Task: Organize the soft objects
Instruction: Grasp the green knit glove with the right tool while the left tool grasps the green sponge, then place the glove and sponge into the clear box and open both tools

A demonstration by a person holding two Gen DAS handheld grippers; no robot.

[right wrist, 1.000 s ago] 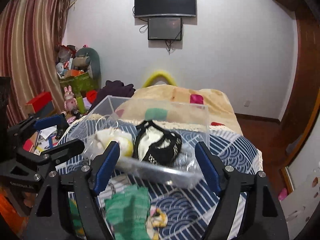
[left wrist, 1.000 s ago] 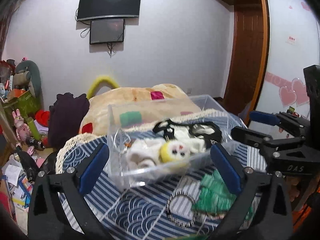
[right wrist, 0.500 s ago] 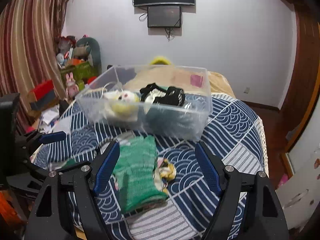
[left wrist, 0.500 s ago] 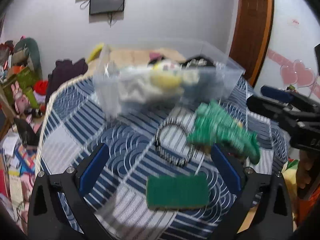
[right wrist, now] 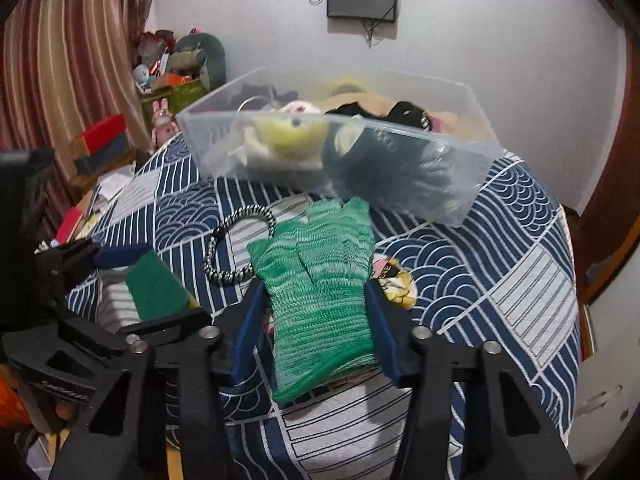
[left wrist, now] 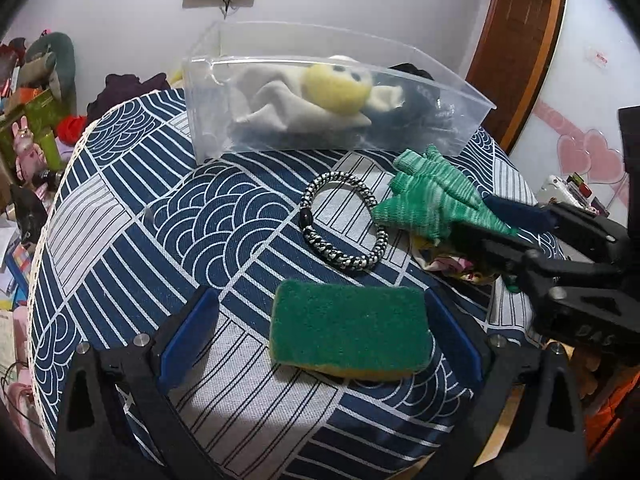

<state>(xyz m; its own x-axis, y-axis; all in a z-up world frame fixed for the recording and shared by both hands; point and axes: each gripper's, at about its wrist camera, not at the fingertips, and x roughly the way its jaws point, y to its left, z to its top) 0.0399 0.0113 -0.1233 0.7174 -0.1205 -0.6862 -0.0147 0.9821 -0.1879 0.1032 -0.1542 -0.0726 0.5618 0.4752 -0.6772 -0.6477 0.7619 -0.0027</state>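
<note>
Green glove [right wrist: 320, 296] apparently hides patterned cloth [right wrist: 394, 286] underneath.

On the table [left wrist: 120, 208], the bin [left wrist: 452, 120] stands behind the hair tie [left wrist: 340, 256], glove [left wrist: 432, 200] right of it, sponge [left wrist: 348, 328] in front

Soft even indoor light, strong fisheye bending, dark vignetted corners.

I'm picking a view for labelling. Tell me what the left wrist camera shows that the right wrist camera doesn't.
Left wrist only: the sponge's whole green top between the open left tool, and the full hair tie loop.
Right wrist only: the green glove spread flat between the right tool, and the striped curtain.
Both: the clear bin holding a plush toy, on the patterned cloth.
</note>
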